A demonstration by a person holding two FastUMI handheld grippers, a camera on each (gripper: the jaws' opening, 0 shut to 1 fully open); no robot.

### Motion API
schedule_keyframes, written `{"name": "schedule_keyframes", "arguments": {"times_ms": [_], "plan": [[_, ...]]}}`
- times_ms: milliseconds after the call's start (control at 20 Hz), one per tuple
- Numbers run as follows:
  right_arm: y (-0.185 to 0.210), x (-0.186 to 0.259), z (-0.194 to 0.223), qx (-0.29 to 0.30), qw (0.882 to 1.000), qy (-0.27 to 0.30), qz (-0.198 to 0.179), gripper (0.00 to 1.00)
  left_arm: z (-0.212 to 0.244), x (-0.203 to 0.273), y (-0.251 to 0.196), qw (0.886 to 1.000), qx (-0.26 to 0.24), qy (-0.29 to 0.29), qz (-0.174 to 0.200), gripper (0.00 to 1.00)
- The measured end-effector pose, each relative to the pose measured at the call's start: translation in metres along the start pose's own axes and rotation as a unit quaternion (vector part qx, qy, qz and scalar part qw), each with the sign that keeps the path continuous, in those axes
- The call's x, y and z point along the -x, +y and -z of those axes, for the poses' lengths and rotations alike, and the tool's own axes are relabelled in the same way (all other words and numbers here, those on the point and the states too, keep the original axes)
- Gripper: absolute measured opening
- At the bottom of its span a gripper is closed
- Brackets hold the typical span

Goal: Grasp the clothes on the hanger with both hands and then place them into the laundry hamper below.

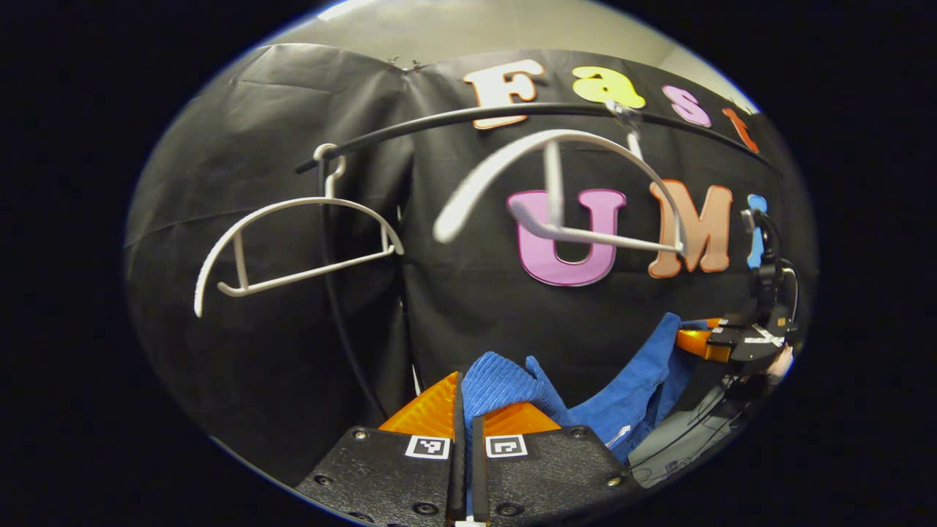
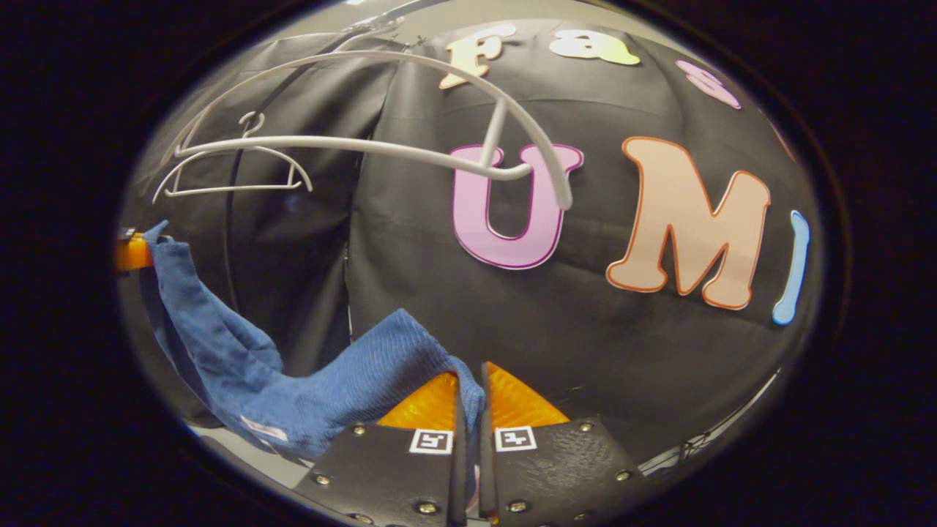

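Pinching one end of the blue garment (image 1: pixel 505 384) between its orange fingers, my left gripper (image 1: pixel 466 410) holds the cloth below the bare white hanger (image 1: pixel 564 183), so I judge it is already off and ready to lower. My right gripper (image 2: pixel 468 402) is clamped on the other end, the fabric sagging between both. I cannot make out the hamper from here.
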State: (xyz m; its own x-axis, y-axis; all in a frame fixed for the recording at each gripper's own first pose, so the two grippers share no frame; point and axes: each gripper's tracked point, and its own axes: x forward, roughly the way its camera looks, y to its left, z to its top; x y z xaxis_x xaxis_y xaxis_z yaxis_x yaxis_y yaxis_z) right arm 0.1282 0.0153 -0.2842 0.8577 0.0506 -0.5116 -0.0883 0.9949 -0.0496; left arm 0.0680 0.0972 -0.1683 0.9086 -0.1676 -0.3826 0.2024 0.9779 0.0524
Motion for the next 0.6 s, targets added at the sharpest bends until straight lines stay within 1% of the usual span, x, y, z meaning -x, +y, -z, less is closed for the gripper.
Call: {"name": "schedule_keyframes", "arguments": {"times_ms": [300,450,500,550,600], "plan": [[0.034,0.016,-0.008,-0.004,1.0,-0.01,-0.029,0.07,0.0,-0.011,-0.076,0.997,-0.005,-0.005,0.077,0.04],[0.036,0.023,-0.013,-0.009,0.999,-0.016,-0.029,0.07,-0.007,-0.019,-0.103,0.994,0.003,-0.011,0.11,0.04],[0.036,0.027,-0.012,-0.01,0.999,-0.016,-0.027,0.12,-0.01,-0.022,-0.113,0.992,0.009,-0.013,0.123,0.04],[0.034,0.027,-0.012,-0.011,1.0,-0.016,-0.025,0.12,-0.012,-0.025,-0.122,0.991,0.013,-0.014,0.135,0.04],[0.034,0.028,-0.008,-0.012,1.0,-0.014,-0.023,0.07,-0.013,-0.029,-0.129,0.989,0.015,-0.013,0.143,0.04]]}}
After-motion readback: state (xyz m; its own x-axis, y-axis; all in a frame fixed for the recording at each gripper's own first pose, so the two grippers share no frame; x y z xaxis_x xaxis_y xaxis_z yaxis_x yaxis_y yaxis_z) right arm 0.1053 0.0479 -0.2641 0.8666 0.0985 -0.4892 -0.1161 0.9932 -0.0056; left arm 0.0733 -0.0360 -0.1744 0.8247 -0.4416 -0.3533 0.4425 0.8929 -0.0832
